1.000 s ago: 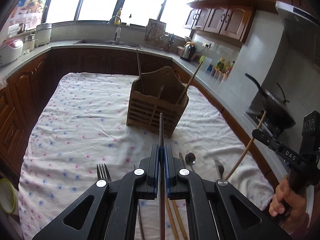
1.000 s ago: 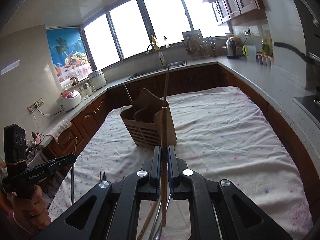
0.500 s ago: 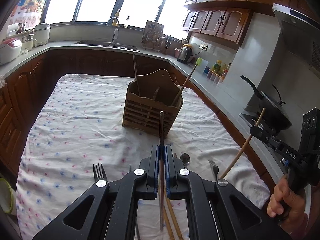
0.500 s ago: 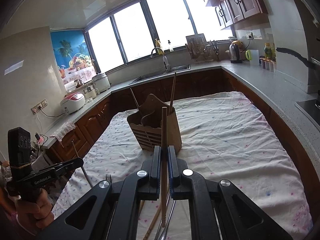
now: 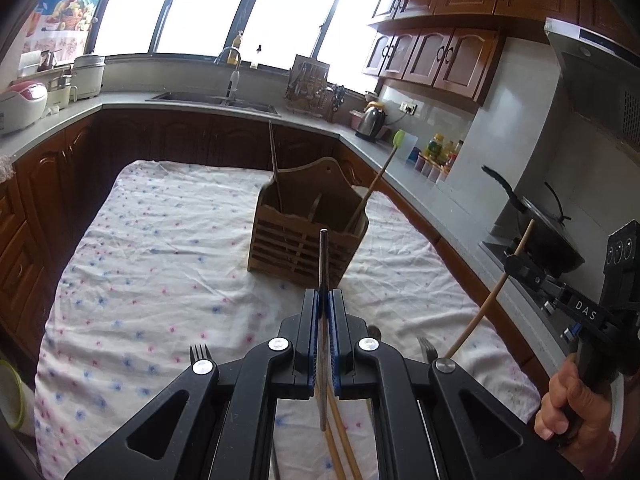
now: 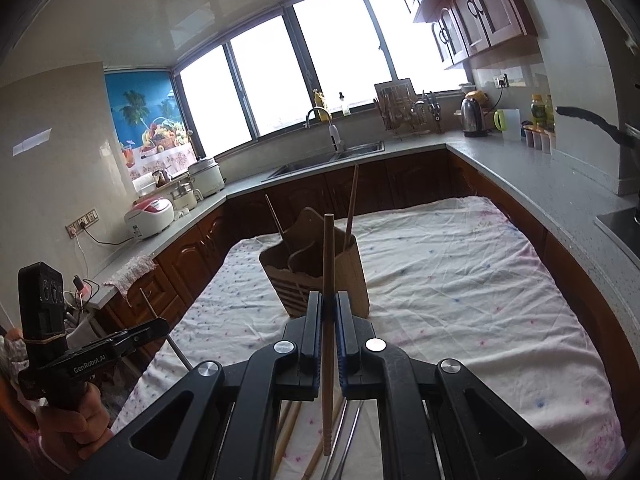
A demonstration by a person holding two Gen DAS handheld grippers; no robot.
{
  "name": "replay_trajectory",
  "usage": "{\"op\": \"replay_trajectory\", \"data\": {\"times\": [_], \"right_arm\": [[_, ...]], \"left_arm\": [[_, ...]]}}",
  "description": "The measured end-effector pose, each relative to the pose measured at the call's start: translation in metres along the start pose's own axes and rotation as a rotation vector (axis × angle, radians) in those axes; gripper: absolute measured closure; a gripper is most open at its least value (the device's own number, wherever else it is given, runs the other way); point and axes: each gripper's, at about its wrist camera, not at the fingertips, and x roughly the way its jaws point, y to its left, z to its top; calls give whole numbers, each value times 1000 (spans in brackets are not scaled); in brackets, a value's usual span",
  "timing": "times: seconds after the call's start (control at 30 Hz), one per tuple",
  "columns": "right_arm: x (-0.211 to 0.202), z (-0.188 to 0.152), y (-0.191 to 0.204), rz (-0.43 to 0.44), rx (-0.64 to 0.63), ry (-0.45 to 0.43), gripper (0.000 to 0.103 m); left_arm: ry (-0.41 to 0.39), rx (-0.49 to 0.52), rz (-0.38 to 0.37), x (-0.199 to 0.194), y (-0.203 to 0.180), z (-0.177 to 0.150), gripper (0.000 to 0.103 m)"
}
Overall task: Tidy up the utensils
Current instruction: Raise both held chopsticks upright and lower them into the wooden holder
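A slatted wooden utensil holder (image 5: 306,236) stands mid-table on the flowered cloth and shows in the right wrist view too (image 6: 320,276). It holds a dark chopstick, a metal handle and a green-tipped wooden utensil (image 5: 378,178). My left gripper (image 5: 324,300) is shut on a metal chopstick (image 5: 323,264), held upright above the table's near end. My right gripper (image 6: 329,304) is shut on a wooden chopstick (image 6: 328,264), also upright and short of the holder. Forks (image 5: 199,352), a spoon and wooden chopsticks (image 5: 340,432) lie on the cloth below.
The table (image 5: 160,248) is ringed by wooden cabinets and grey counters. A sink (image 5: 216,98) is at the back. A wok (image 5: 536,216) sits on the stove at the right. Rice cookers (image 6: 150,214) stand on the left counter.
Both grippers have risen and drawn back with their chopsticks. The holder now sits lower and farther off in both views.
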Motion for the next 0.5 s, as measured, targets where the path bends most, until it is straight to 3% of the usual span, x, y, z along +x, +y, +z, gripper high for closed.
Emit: {"op": "replay_trajectory", "data": {"times": [0.5], "right_arm": [[39,59,6,27,0,-105,97]], "left_arm": [[-162,52,24,11,5,60,100]]}}
